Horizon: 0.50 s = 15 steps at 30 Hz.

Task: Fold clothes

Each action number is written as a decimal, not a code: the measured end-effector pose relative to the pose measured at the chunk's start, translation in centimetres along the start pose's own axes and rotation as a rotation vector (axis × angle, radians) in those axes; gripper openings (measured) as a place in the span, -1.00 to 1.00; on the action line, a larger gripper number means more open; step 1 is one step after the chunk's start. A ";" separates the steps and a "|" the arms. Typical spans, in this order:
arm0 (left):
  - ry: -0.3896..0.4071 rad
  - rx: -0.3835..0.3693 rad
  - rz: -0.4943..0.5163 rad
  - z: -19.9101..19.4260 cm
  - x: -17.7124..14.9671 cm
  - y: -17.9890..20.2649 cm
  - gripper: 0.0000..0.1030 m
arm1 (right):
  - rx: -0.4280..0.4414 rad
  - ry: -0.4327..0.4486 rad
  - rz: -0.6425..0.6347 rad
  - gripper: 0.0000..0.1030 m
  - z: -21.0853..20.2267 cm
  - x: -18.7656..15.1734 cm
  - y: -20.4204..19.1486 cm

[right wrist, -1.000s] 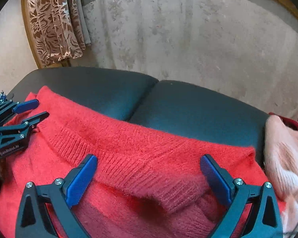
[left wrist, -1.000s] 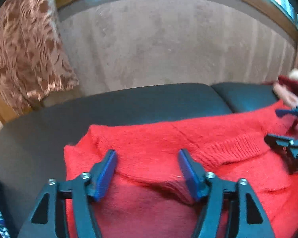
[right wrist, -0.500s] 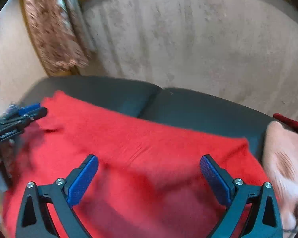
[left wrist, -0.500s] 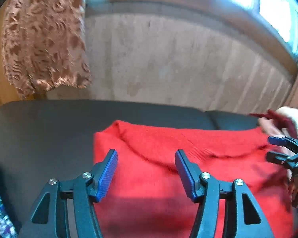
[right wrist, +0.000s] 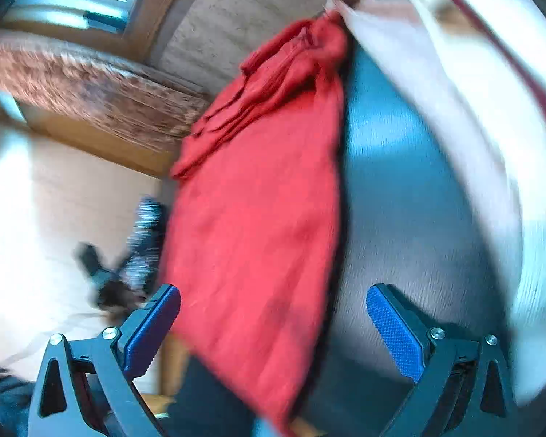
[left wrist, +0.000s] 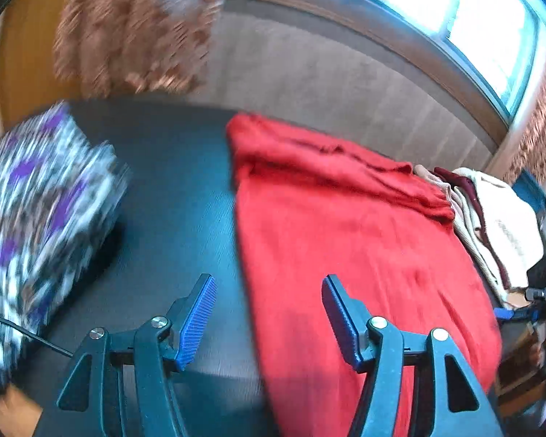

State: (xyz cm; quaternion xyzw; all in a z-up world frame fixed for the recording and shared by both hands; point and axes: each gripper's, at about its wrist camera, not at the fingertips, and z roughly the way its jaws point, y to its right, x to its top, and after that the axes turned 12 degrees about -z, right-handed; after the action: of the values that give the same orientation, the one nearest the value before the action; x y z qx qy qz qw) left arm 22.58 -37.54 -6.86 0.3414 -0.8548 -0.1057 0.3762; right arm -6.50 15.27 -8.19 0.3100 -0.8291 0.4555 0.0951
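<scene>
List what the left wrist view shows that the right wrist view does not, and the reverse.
Only the left wrist view: a purple-and-white patterned cloth lying left of the red sweater, and the left hand-held gripper, open with nothing between its pads.

Only the right wrist view: the right hand-held gripper, open and empty, and a pale floor area.

Both: the red sweater on the dark seat, a pile of pale clothes, and the brown curtain.

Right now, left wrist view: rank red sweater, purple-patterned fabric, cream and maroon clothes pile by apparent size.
1. red sweater, largest by far.
2. purple-patterned fabric; it sits near the lens and is cut by the frame edge, so unsure.
3. cream and maroon clothes pile, smallest.
</scene>
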 end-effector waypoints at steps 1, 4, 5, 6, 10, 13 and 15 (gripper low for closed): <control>-0.004 -0.009 -0.031 -0.6 -0.9 -0.8 0.20 | 0.028 0.008 0.022 1.00 -0.6 -1.4 -0.1; -0.038 -0.042 -0.091 -1.8 -3.5 -1.9 0.20 | 0.052 -0.026 -0.013 1.00 0.3 -2.1 -1.7; -0.050 -0.055 -0.096 -2.1 -4.1 -2.0 0.20 | 0.072 -0.044 -0.017 1.00 0.8 -2.1 -2.2; -0.070 -0.081 -0.100 -2.1 -4.6 -2.1 0.20 | 0.088 -0.062 -0.022 1.00 1.4 -2.1 -2.6; -0.126 -0.138 -0.097 -2.0 -6.8 -2.1 0.20 | 0.092 -0.072 -0.060 1.00 2.9 -2.9 -4.3; -0.111 -0.140 -0.047 -2.4 -8.0 -1.7 0.20 | 0.088 -0.055 -0.110 1.00 2.8 -3.9 -5.1; -0.111 -0.141 -0.033 -2.4 -8.2 -1.6 0.21 | 0.087 -0.059 -0.129 1.00 2.9 -4.6 -5.6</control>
State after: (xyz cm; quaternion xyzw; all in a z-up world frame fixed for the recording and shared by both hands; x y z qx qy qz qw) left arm 29.10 -33.07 -10.54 0.3218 -0.8590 -0.1906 0.3497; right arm 0.88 12.65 -7.95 0.3798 -0.7893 0.4748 0.0859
